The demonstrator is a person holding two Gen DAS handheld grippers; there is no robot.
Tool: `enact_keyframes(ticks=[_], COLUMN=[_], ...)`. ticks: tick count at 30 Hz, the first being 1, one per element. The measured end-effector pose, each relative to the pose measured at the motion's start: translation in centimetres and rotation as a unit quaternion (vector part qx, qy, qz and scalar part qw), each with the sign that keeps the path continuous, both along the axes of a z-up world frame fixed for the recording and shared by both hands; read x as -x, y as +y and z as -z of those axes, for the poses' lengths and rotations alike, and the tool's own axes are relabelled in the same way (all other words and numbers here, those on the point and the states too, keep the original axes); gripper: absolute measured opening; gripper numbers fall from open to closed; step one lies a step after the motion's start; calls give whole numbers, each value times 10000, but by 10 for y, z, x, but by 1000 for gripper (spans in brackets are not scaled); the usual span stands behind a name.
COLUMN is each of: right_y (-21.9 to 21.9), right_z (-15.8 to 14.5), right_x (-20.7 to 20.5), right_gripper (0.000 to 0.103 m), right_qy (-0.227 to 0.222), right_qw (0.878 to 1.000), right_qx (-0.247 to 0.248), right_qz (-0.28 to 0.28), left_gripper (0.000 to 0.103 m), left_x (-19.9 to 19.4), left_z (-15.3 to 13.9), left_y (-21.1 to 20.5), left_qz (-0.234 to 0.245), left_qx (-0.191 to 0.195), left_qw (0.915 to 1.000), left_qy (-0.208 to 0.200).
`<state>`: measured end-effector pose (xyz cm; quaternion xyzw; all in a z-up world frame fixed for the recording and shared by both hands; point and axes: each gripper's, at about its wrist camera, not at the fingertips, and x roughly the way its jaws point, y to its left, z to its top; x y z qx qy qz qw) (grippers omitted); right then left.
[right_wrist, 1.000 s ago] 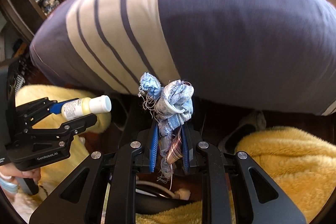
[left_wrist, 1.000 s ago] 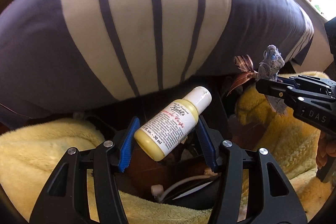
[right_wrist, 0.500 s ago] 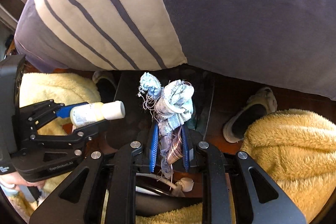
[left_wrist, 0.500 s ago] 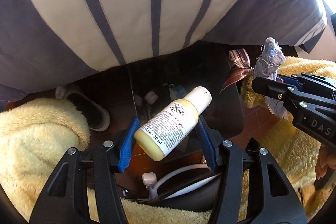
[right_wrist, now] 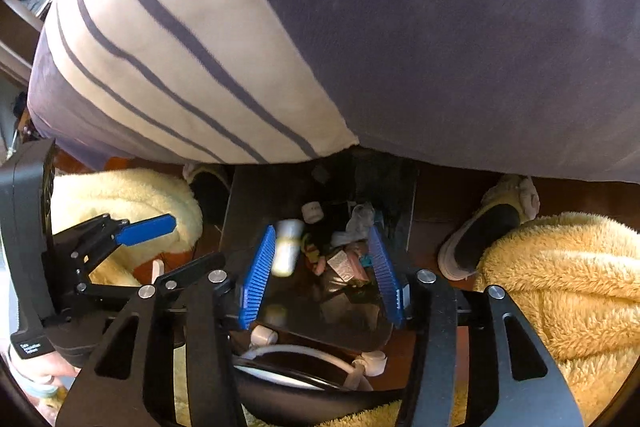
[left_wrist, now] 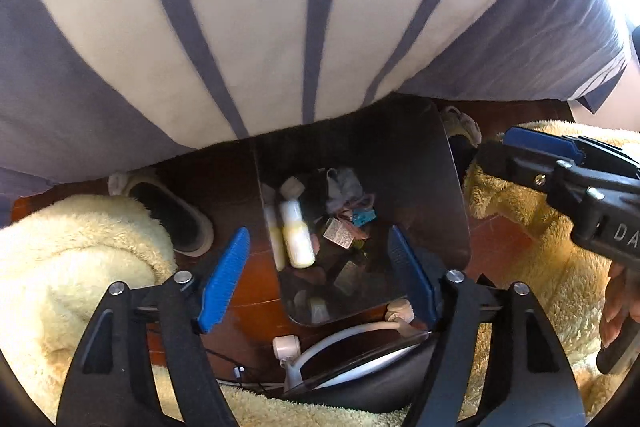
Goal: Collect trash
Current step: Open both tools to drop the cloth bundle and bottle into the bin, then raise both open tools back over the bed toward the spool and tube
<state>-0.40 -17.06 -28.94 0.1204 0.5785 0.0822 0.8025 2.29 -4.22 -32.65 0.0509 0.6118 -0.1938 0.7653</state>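
Observation:
A dark trash bin (left_wrist: 452, 187) stands on the floor under the edge of the bed; it also shows in the right wrist view (right_wrist: 240, 195). The yellow lotion bottle (left_wrist: 296, 233) with a white cap lies inside it (right_wrist: 287, 247). The blue-grey cloth scrap (left_wrist: 344, 187) lies beside it among wrappers (right_wrist: 358, 221). My left gripper (left_wrist: 320, 267) is open and empty above the bin. My right gripper (right_wrist: 322, 267) is open and empty above the bin, and shows at the right of the left wrist view (left_wrist: 540, 147).
A striped grey and cream bedcover (left_wrist: 280, 7) overhangs the bin. Yellow fleece-clad legs (left_wrist: 60, 259) (right_wrist: 560, 267) flank it, with slippers (left_wrist: 172, 211) (right_wrist: 488, 231) on the wooden floor. A dark round object with white tubing (left_wrist: 340, 355) lies just below the grippers.
Both grippers opened. The lotion bottle fell from the left gripper and the cloth scrap from the right gripper into the bin. Both cameras tilted further down over the bin.

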Motion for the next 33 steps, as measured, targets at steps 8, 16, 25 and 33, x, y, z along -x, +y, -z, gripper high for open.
enact_keyframes(ticks=[8,16,25,33], right_y=[-8,-23,-42,-53], right_z=[-40,-96,-168,-199], right_x=[11,21,15,-15], right_gripper=[90,99,99,99], right_qy=[-596,-1303,-2149,-2427], right_qw=[9978,9904,9742,9665], right_qx=[211,243,381,578], right_qz=[187,397,577,606], left_gripper=[88,95,95,95], left_x=[4,8,-7,-45], left_z=[-49,-117,-179,-206], left_y=[5,14,25,29], left_qz=[-51,8,-97,-143], left_qx=[66,364,487,414], left_qw=[9984,9912,9780,9717], left_qy=[-561,-1269,-2025,-2323])
